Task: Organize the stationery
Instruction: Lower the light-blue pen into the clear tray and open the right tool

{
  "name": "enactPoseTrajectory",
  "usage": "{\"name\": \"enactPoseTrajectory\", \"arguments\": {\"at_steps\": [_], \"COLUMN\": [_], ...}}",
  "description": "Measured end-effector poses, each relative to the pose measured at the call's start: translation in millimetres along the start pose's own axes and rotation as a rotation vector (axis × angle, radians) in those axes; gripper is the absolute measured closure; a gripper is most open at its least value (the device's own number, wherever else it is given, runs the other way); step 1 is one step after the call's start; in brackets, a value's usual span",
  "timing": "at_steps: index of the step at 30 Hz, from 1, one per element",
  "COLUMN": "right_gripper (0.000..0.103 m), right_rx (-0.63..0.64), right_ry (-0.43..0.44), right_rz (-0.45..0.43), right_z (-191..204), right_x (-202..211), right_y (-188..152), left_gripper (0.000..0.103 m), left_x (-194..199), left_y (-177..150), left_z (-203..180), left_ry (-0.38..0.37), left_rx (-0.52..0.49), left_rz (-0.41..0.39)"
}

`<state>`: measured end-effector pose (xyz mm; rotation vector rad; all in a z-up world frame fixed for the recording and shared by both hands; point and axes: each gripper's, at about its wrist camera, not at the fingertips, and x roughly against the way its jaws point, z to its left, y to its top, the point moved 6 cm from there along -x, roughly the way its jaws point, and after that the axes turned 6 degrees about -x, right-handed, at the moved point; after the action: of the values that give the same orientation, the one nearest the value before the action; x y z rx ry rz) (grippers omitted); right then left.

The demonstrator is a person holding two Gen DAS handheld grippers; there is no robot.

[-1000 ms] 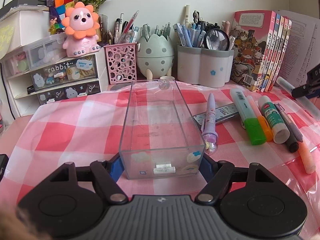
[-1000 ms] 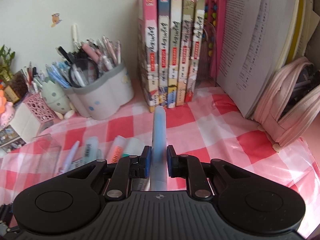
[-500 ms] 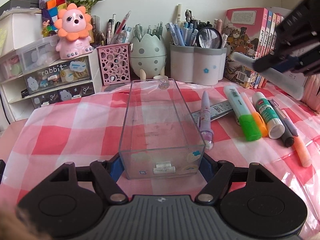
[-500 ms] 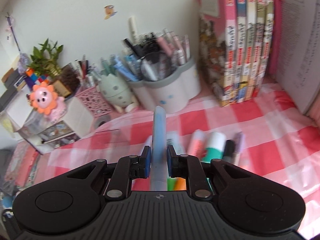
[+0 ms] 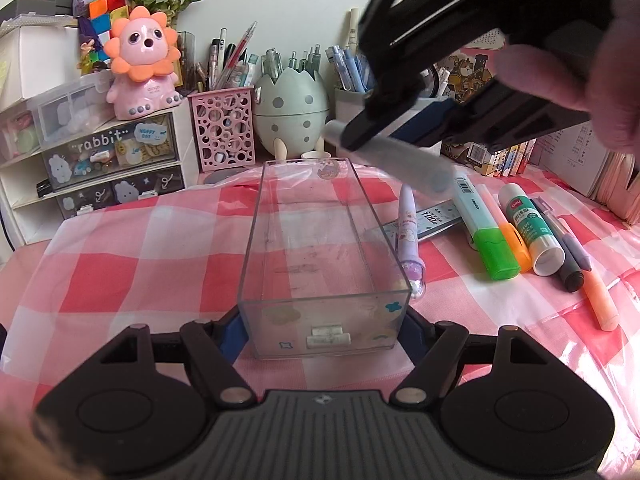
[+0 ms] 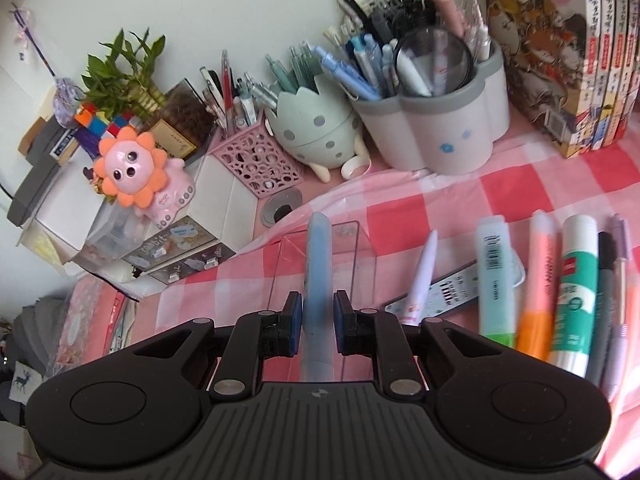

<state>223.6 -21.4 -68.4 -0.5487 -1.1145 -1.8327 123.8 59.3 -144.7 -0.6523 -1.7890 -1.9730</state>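
A clear plastic box (image 5: 320, 240) lies lengthwise on the pink checked cloth, and my left gripper (image 5: 322, 324) is shut on its near end. My right gripper (image 6: 317, 316) is shut on a pale blue pen (image 6: 318, 264). In the left wrist view the right gripper (image 5: 400, 128) hangs above the box's far right corner, with the blue pen (image 5: 400, 160) slanting down. Right of the box lie a purple pen (image 5: 408, 232), a green highlighter (image 5: 484, 232), a glue stick (image 5: 532, 232) and several other pens.
Along the back stand a pink mesh holder (image 5: 224, 128), an egg-shaped holder (image 5: 292, 112), a grey-rimmed pen pot (image 6: 440, 120), a lion toy (image 5: 140, 64) on small drawers (image 5: 112, 160), and books (image 6: 560, 60). A person's fingers (image 5: 560, 80) hold the right gripper.
My right gripper has carried the blue pen leftward, from in front of the books to above the far end of the clear box. The left gripper and the box have stayed put.
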Motion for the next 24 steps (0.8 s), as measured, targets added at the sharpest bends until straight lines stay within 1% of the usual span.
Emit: {"name": "enactPoseTrajectory", "arguments": {"at_steps": [8,14,20,21,24], "right_gripper": [0.088,0.088,0.087,0.084,0.083], "right_rx": [0.025,0.013,-0.016,-0.017,-0.021], "right_ry": [-0.038,-0.068,-0.054,-0.049,-0.039], "right_rz": [0.042,0.071,0.093,0.096,0.097], "right_z": [17.3,21.5,19.9,19.8,19.4], "right_x": [-29.1,-46.4,-54.2,-53.9,-53.3], "right_y": [-7.8,-11.6,-15.0,-15.5,-15.3], "left_gripper": [0.054,0.054,0.054,0.054,0.054], "left_x": [-0.4,-0.7,-1.1,-1.1,-1.1], "left_y": [0.1,0.2,0.1,0.2,0.3], "left_z": [-2.0,-2.4,-2.6,-2.6,-2.9], "left_ry": [-0.008,-0.011,-0.012,-0.011,-0.010], "left_rx": [-0.005,-0.004,-0.003,-0.003,-0.003], "left_rz": [-0.001,-0.002,-0.002,-0.002,-0.002]}}
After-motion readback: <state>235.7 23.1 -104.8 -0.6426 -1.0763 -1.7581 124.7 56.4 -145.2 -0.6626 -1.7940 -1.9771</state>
